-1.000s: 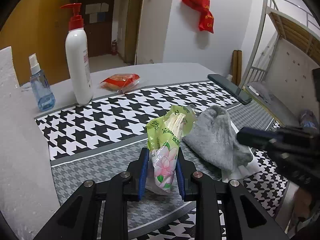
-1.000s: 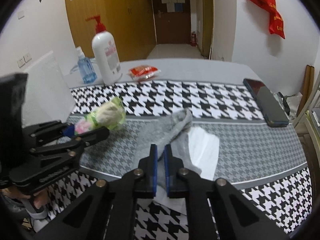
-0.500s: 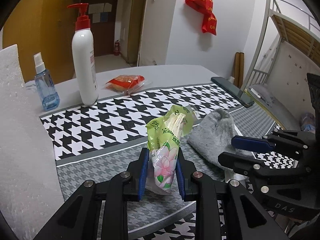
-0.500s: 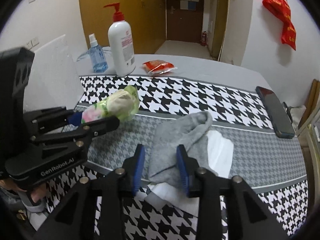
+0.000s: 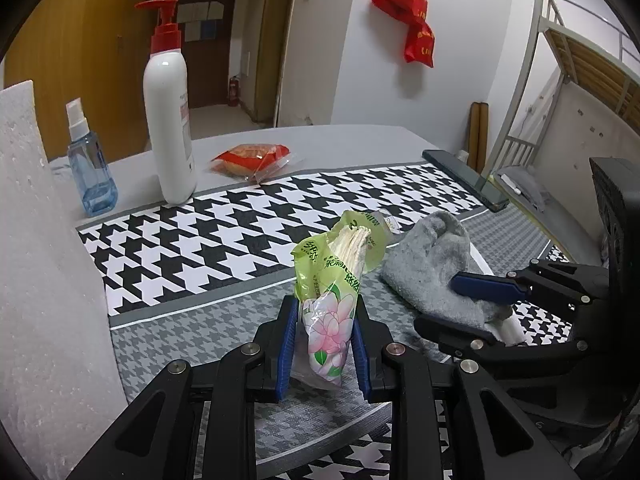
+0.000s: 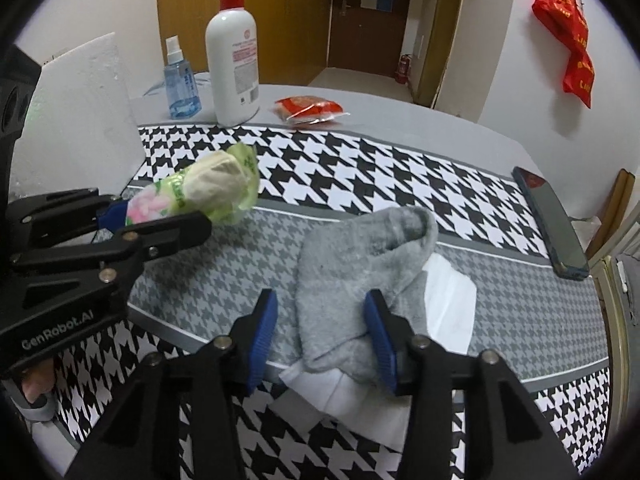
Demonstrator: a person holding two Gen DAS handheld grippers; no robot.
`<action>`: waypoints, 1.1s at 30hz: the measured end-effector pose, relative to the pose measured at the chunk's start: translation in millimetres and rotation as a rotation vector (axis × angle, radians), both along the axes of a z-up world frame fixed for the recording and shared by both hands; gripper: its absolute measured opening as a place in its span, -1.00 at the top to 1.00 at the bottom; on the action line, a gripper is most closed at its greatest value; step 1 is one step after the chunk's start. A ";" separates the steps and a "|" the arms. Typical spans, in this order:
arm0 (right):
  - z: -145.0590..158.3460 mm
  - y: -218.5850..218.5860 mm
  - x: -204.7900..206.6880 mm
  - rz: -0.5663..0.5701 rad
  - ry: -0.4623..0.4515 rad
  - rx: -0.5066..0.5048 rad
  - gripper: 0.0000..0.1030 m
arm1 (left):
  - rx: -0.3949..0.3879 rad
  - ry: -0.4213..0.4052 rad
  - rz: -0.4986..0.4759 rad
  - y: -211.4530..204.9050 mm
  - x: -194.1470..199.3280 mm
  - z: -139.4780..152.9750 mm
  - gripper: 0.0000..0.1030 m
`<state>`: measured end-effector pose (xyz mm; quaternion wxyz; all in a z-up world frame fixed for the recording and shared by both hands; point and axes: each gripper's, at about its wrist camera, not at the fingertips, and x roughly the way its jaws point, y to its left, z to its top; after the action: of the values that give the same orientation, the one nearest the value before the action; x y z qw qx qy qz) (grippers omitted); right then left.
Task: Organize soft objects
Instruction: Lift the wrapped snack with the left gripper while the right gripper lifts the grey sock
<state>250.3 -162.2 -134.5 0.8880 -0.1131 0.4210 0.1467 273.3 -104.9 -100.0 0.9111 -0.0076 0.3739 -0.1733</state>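
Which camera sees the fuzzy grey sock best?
The right wrist view: the grey sock lies whole and central, between the opening fingers of the right gripper. The left wrist view shows it off to the side, partly behind that gripper.

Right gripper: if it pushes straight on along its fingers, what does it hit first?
The grey sock. It already lies between the opening jaws of the right gripper, on a white tissue over the checked cloth. Beyond the sock the cloth looks bare, though depth is hard to judge.
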 end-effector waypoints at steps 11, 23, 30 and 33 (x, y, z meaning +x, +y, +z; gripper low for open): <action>-3.2 1.6 -0.1 -0.017 -0.020 -0.042 0.39 | -0.006 0.004 -0.001 1.5 0.1 0.5 0.47; 0.1 -0.7 0.5 -0.029 -0.030 -0.059 0.78 | -0.012 -0.015 -0.001 2.6 -3.1 4.5 0.47; 31.1 -18.0 -7.2 -0.066 -0.085 0.043 0.79 | -0.022 -0.040 -0.011 4.0 -9.6 10.4 0.47; 48.8 -27.1 -12.2 -0.094 -0.120 0.085 0.79 | -0.022 -0.052 -0.016 4.3 -12.9 13.4 0.47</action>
<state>238.1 -189.3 -85.7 0.9214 -0.0639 0.3654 0.1158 260.4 -100.6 -86.7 0.9190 -0.0103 0.3480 -0.1850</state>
